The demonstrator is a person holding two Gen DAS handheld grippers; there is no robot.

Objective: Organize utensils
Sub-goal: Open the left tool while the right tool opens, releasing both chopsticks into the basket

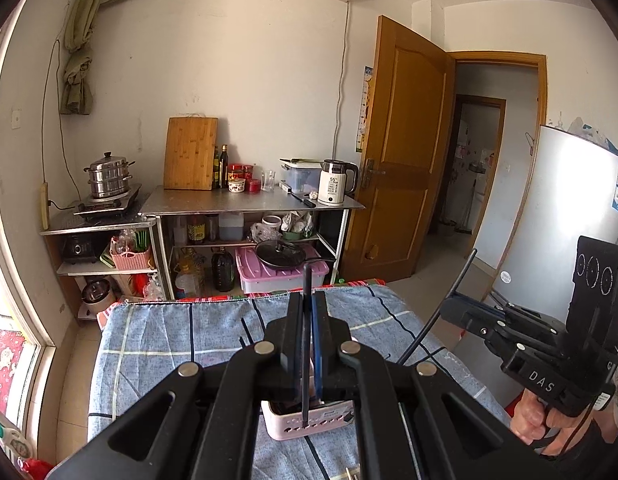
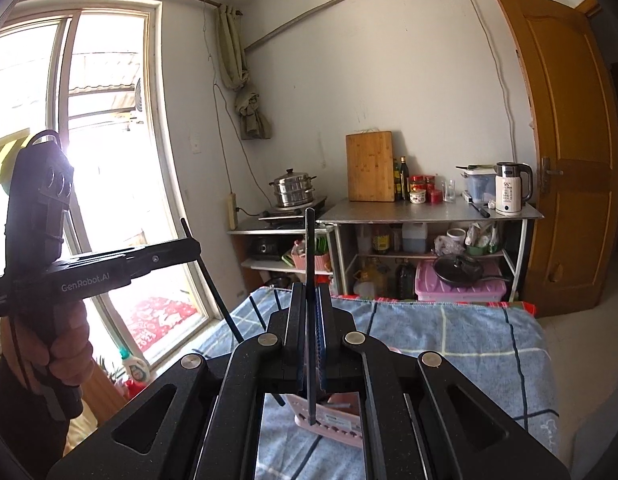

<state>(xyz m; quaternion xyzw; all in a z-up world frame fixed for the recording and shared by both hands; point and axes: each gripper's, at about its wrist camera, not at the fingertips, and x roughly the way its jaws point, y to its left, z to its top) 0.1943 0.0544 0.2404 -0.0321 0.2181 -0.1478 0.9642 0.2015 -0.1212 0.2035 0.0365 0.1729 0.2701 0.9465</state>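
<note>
1. Surface [image 1: 157, 344]: covered by a blue checked cloth [image 1: 389, 320] with dark and pale lines; a red patterned edge shows at its far side.
2. Pink perforated holder [image 1: 309, 424] stands directly on the cloth, at the near side.
3. Loose black chopsticks [image 1: 247, 330] lie on the cloth beyond the holder.

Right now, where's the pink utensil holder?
The pink utensil holder sits on the blue checked cloth, low in both wrist views, just beneath the closed left tool, which holds a black chopstick.

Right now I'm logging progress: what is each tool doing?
Left tool: closed on a thin black chopstick.
Right tool: closed on another thin black chopstick.
</note>
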